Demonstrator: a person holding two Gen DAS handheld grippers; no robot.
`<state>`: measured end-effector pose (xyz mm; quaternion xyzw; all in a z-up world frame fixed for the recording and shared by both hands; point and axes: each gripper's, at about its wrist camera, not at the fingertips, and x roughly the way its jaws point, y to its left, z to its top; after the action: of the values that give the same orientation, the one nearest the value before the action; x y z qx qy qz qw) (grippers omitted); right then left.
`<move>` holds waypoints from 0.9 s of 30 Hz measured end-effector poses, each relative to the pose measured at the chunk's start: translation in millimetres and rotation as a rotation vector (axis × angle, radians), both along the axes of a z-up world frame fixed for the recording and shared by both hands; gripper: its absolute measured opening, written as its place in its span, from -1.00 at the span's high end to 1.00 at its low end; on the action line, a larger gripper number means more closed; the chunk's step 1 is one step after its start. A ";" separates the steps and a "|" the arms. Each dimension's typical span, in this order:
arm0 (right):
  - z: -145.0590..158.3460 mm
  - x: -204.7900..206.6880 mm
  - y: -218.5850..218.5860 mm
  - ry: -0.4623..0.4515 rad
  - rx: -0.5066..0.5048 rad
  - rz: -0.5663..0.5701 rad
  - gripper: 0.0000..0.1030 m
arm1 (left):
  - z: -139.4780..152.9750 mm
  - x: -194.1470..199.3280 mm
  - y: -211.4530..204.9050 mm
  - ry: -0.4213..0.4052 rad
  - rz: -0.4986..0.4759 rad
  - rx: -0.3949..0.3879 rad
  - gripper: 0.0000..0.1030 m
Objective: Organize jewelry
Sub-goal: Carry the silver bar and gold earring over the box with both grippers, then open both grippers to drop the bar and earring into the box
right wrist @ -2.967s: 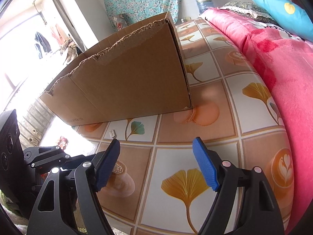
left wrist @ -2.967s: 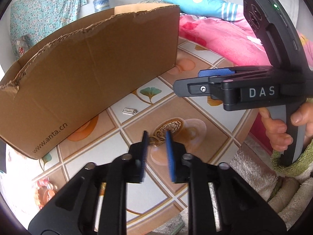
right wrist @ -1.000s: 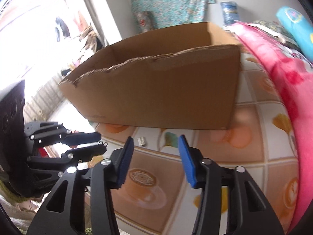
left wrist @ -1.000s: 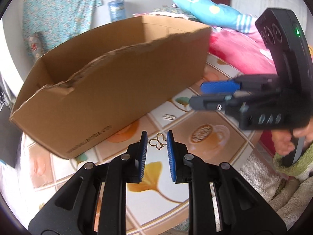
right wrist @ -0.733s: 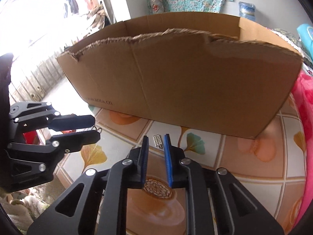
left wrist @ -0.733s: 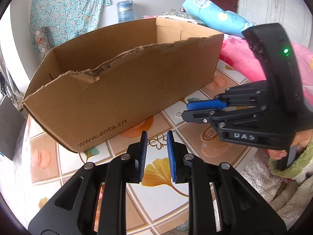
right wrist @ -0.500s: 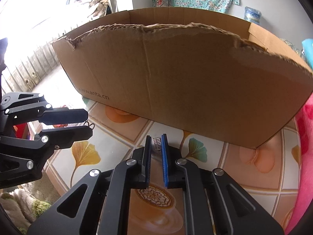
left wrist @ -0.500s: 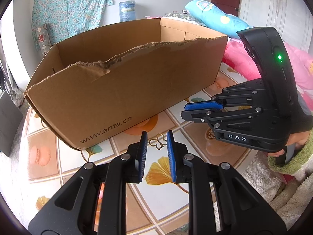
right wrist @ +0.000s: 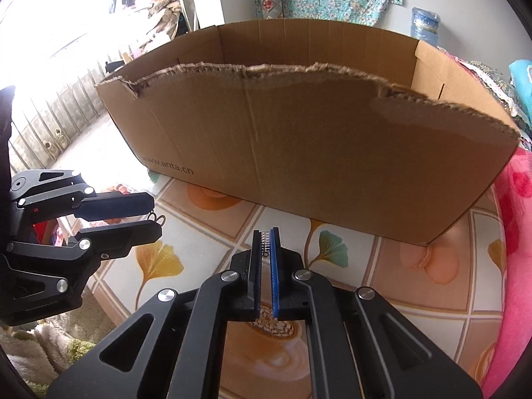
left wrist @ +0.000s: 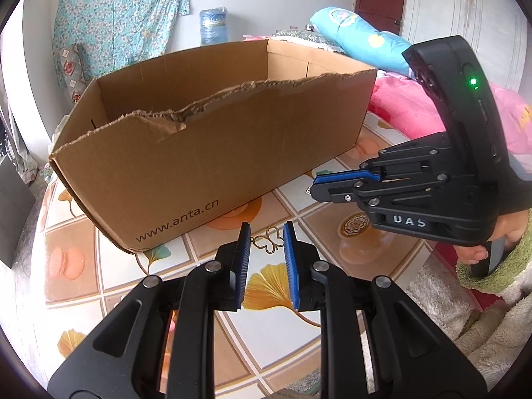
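My left gripper point(left wrist: 266, 239) is shut on a gold butterfly-shaped piece of jewelry point(left wrist: 268, 240), held above the tiled table in front of a big open cardboard box point(left wrist: 206, 153). My right gripper point(right wrist: 266, 239) is shut on a small silver studded clip point(right wrist: 265, 240), also in front of the box point(right wrist: 299, 153). The right gripper shows in the left wrist view point(left wrist: 314, 189) to the right. The left gripper shows in the right wrist view point(right wrist: 156, 216) at the left, with the gold piece point(right wrist: 157, 218) at its tips.
The table top point(left wrist: 276, 329) has a patterned tile cloth. A pink blanket point(right wrist: 518, 266) and blue pillow point(left wrist: 362, 40) lie at the right. A fluffy rug point(left wrist: 439, 292) lies beside the table. The box's torn front wall stands tall.
My right gripper closed on the silver clip and lifted it. Both grippers rose toward the box with their pieces.
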<state>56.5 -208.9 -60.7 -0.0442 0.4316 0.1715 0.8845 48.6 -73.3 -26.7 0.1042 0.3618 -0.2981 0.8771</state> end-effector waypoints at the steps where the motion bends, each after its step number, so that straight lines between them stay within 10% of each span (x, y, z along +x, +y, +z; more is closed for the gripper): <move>1: 1.7 -1.4 -0.6 -0.004 0.004 -0.002 0.91 | 2.9 -1.9 1.2 -0.007 0.001 -0.006 0.64; 16: 117.8 -17.8 -15.8 -0.267 0.121 -0.008 0.90 | 102.9 6.0 11.5 -0.169 -0.059 -0.182 0.64; 27: 87.8 80.6 -44.1 -0.123 0.085 -0.100 0.90 | 74.8 112.5 -22.9 0.072 0.000 -0.153 0.64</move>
<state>137.0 -253.1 27.0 0.0044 0.3703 0.1423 0.9179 161.1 -96.2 48.1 0.0261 0.3693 -0.3286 0.8689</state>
